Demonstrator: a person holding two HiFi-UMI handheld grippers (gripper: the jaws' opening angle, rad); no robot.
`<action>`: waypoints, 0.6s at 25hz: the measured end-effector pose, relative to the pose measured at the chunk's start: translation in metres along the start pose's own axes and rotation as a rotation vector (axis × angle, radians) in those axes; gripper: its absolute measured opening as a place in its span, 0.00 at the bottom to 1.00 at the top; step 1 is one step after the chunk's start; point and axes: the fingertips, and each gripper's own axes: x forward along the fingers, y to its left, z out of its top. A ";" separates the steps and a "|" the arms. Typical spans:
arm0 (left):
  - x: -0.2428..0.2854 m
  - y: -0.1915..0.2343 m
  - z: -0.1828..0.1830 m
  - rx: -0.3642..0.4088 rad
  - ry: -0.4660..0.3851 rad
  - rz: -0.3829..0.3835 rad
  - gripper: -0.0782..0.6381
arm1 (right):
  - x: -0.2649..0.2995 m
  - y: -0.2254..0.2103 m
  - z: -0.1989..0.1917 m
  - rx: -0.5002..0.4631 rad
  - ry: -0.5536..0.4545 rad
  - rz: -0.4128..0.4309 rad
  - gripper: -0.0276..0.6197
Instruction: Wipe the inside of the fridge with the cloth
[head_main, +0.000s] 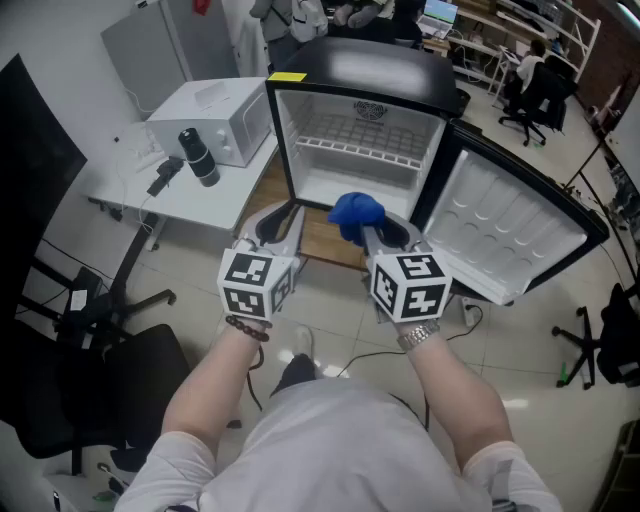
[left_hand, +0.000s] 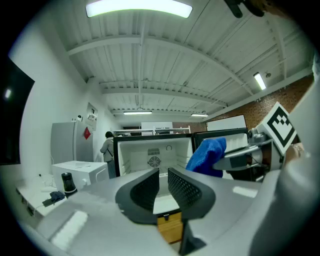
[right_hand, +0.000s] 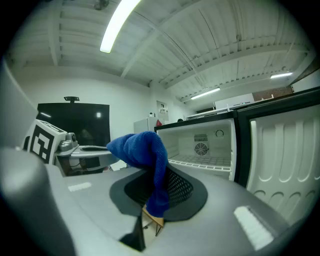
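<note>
Two tools, one fridge (head_main: 360, 92): right tool (right_hand: 157, 189) pinches one cloth (right_hand: 141, 149), left tool (left_hand: 163, 186) closed, empty.

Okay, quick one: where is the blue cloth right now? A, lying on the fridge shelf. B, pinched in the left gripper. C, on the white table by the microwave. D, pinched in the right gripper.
D: the blue cloth hangs clamped between the fingers of the right gripper, held in front of the open fridge rather than inside it.
</note>
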 end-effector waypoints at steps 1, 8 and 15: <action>0.005 0.009 -0.001 -0.002 -0.002 0.008 0.18 | 0.009 0.000 0.002 -0.005 -0.001 0.005 0.11; 0.057 0.075 -0.012 -0.018 0.013 0.035 0.21 | 0.094 -0.004 0.014 -0.023 0.007 0.021 0.11; 0.126 0.142 -0.022 -0.035 0.059 0.016 0.22 | 0.190 -0.019 0.026 -0.019 0.043 0.010 0.11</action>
